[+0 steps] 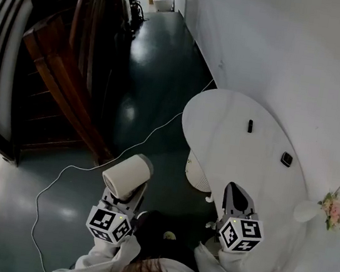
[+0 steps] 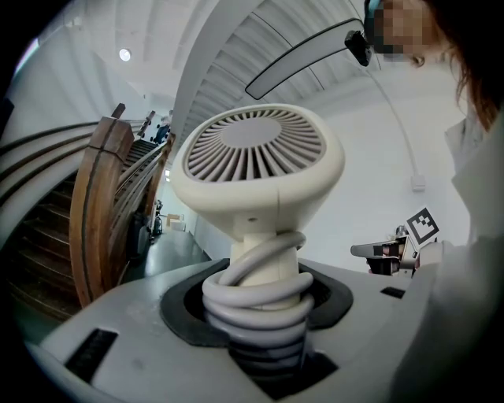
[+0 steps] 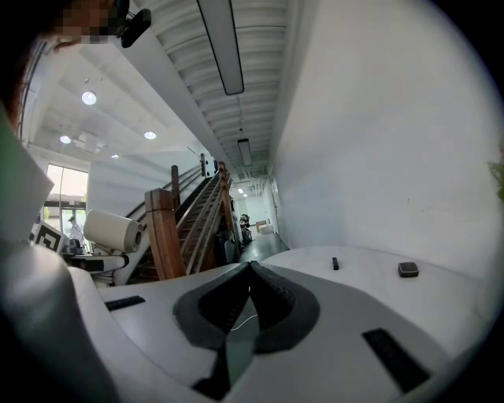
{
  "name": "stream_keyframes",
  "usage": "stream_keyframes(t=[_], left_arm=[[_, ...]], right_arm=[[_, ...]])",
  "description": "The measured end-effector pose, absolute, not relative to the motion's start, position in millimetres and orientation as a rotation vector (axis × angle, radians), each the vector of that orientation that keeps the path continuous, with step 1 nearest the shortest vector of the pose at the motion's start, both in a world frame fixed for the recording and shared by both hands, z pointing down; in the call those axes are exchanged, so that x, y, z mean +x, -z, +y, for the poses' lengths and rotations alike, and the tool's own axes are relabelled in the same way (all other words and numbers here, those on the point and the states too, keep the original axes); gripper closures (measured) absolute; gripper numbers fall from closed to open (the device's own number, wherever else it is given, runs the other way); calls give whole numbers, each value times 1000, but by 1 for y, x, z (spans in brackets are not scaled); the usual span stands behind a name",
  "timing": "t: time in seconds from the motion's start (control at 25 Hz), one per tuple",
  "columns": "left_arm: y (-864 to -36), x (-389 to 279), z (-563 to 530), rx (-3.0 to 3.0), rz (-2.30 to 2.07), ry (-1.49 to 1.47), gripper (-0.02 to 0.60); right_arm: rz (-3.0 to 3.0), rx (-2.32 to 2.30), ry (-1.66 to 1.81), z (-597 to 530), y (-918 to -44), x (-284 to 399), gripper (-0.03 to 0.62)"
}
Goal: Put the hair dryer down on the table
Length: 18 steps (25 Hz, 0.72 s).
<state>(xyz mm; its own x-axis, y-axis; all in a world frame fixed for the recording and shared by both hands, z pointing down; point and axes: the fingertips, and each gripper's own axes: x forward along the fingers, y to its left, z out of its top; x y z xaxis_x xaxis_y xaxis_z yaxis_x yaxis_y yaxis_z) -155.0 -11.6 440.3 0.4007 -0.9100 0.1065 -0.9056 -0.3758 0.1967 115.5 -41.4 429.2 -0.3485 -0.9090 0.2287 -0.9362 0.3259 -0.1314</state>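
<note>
Hair dryer (image 1: 127,176): you have it in your left gripper (image 1: 121,202), whose jaws are clamped on the handle. The grey cord (image 2: 256,303) is coiled around that handle, so the pads press on the coils as much as on the handle itself. The cream head stands clear above the jaws, and its round slotted grille faces back towards the left gripper's camera. In the head view the barrel lies crosswise over the jaw tips.

The dryer is in the air over the dark floor (image 1: 154,92), to the left of the white table (image 1: 226,140) and apart from its rounded edge. No part of it is over the tabletop. A thin white cable (image 1: 62,176) trails across the floor below and to the left of it.

You hold your left gripper out in front of you at about level, with its marker cube nearest your body and a white sleeve behind it. Your right gripper (image 1: 236,198) is held forward beside it, well apart from the left. It points slightly downward, and its tips sit over the near edge of the table. Its jaws are pressed together at the tips with nothing between them.

Farther along the tabletop lie a small black stick-like thing (image 1: 250,126) and a dark square thing (image 1: 287,159), both well apart from either gripper. A small bunch of pink flowers (image 1: 334,209) stands at the table's right side. A wooden staircase (image 1: 64,78) rises to your left.
</note>
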Motion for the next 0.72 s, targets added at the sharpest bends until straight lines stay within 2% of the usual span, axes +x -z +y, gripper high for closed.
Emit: stream_keyframes(t=[0.72], left_arm=[[-454,-166,-42,2383,-1607,38,370]], right_arm=[[-2467,1703,-395,-73,-437,105,545]])
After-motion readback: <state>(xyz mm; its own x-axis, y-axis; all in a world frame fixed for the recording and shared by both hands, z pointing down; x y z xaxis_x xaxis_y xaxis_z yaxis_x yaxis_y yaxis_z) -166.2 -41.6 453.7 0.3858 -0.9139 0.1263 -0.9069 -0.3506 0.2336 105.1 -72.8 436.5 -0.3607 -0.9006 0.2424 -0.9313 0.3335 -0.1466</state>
